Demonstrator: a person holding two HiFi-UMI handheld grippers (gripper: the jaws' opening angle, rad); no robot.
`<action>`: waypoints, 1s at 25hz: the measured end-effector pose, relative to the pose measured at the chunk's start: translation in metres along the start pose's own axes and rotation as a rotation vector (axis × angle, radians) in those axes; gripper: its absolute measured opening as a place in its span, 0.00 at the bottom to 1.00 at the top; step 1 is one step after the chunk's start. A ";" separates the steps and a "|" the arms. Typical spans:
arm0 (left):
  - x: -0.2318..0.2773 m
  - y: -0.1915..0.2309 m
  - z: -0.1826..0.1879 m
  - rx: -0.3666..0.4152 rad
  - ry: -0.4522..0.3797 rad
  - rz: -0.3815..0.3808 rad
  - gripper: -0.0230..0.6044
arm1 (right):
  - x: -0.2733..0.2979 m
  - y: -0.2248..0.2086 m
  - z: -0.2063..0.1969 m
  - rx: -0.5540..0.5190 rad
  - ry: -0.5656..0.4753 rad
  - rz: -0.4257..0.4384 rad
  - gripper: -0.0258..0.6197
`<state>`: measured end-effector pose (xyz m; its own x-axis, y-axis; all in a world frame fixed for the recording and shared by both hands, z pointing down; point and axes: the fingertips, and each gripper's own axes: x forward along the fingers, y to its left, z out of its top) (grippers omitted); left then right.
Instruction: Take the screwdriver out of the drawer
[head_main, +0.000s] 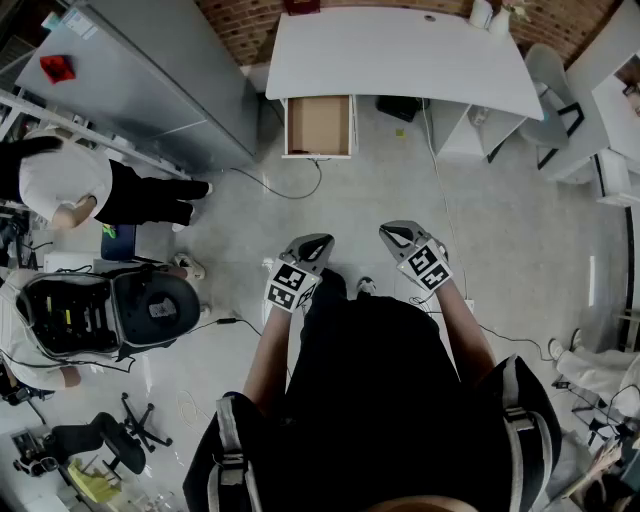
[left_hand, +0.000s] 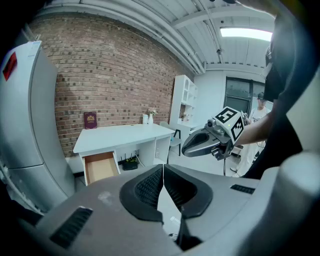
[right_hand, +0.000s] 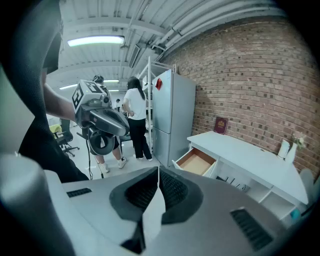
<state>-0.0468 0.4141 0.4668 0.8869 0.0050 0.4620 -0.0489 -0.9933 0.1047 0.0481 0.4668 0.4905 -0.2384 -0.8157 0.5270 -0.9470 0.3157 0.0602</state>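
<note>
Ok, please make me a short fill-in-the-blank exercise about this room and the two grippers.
The drawer under the white desk stands ____.
The jaws of the left gripper and the right gripper are both ____.
The wall behind the desk is made of ____.
Missing words: open; shut; brick.

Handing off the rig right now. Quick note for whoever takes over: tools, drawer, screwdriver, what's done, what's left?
Left tool: shut, empty, held in the air.
Right tool: shut, empty, held alongside.
Drawer: open under the white desk, across the floor from both tools. Its visible bottom looks bare, and no screwdriver shows in any view.
Done: drawer is open.
Left: walk up, find the screwdriver, grip it, lift it out.
</note>
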 end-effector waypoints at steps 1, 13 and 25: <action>-0.001 -0.001 -0.001 -0.001 -0.001 0.000 0.06 | -0.001 0.001 -0.001 -0.002 0.002 0.000 0.14; -0.009 0.002 -0.005 -0.004 -0.004 0.008 0.06 | 0.002 0.005 -0.001 -0.022 0.017 0.004 0.14; -0.018 0.009 -0.012 -0.020 -0.014 0.028 0.06 | 0.011 0.014 0.001 -0.025 0.013 0.008 0.14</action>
<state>-0.0692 0.4069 0.4702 0.8913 -0.0246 0.4528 -0.0829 -0.9905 0.1093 0.0320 0.4618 0.4959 -0.2427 -0.8069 0.5385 -0.9394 0.3340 0.0771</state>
